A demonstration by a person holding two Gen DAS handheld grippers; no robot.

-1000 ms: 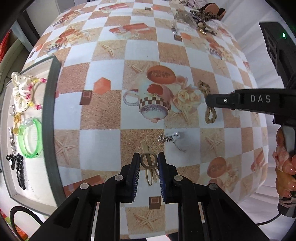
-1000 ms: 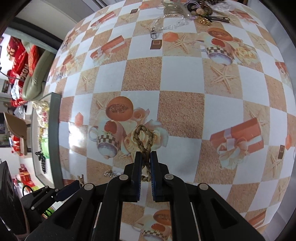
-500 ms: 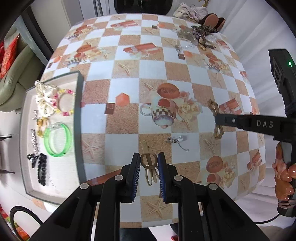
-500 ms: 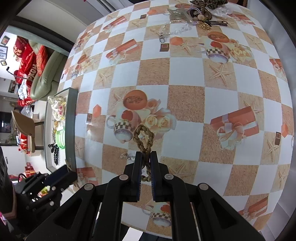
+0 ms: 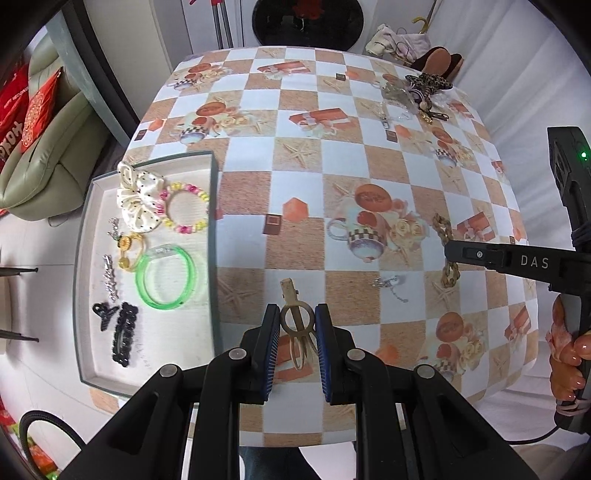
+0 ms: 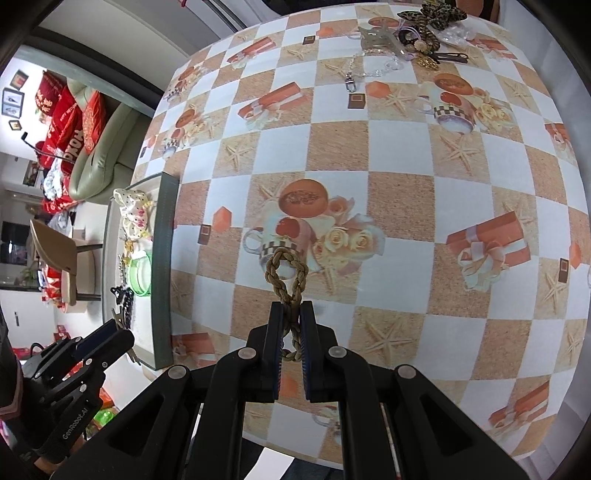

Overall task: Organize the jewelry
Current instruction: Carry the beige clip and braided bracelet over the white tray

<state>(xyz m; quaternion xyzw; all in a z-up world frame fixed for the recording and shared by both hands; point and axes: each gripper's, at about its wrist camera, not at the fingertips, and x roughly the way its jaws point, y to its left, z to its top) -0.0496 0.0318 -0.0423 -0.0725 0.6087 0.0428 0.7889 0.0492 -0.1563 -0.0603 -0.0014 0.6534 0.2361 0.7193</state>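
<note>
Left wrist view: the left gripper is closed to a narrow gap on a bronze-coloured metal hair clip with a ring-shaped middle, and the clip now hangs clear of the checked orange-and-white tablecloth. Compared with a second ago the table looks smaller and more of it shows, so the clip has been lifted. The grey rimmed tray at the left, holding a green plastic bangle and a cream spotted scrunchie, is now fully in sight, where earlier only its near part showed. A small silver chain piece remains on the cloth to the right.

Right wrist view: the right gripper is pinched almost fully shut on a tan braided rope loop, which stands up off the cloth. Earlier the loop sat lower, against the printed cup; now the tray rim is in fuller view at the left. Both pieces appear picked up and ready to carry to the tray; an untidy pile of jewelry waits at the far edge.
</note>
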